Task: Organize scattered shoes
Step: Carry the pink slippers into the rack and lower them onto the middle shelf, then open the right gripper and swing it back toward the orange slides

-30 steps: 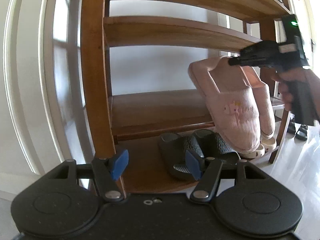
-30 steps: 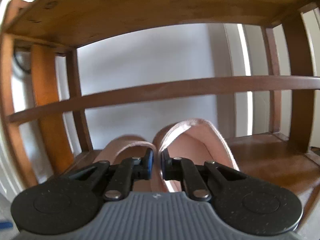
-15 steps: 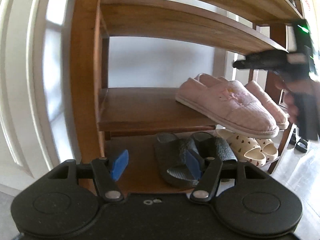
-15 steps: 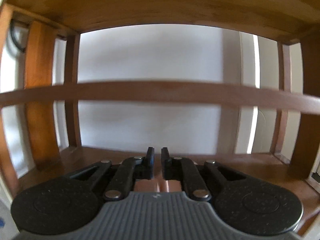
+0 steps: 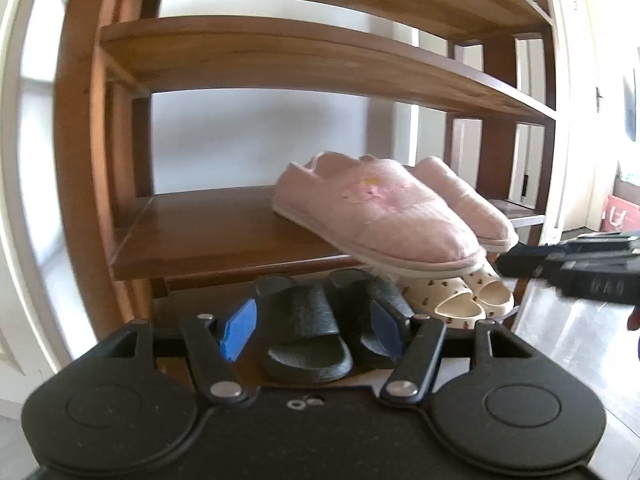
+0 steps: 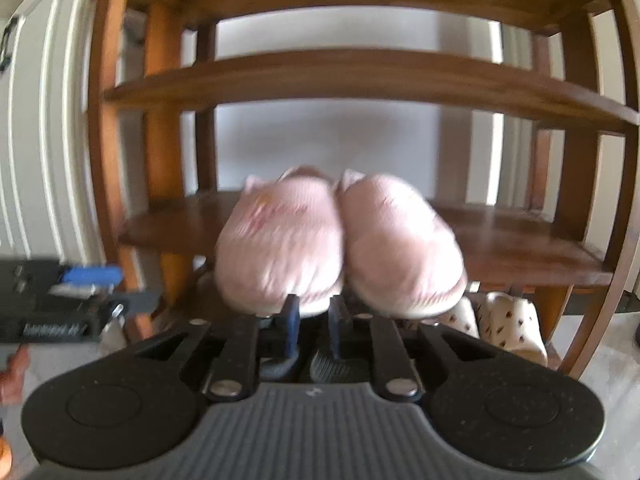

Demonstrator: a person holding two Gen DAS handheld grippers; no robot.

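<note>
A pair of pink slippers [image 5: 384, 216] sits side by side on the wooden rack's [image 5: 224, 236] middle shelf, toes overhanging the front edge, while the right gripper [image 6: 314, 312] hovers slightly parted before them and the left gripper [image 5: 314, 328] waits spread wide, empty.

This is a home entryway. A wooden shoe rack [image 5: 256, 232] stands against a white wall beside panelled white woodwork, holding everyday house footwear: pink plush slippers [image 5: 376, 216] on a middle shelf, black slides [image 5: 308, 328] and cream patterned sandals [image 5: 464, 300] below. To the right, glossy floor tiles [image 5: 568, 320] lead toward a doorway.
</note>
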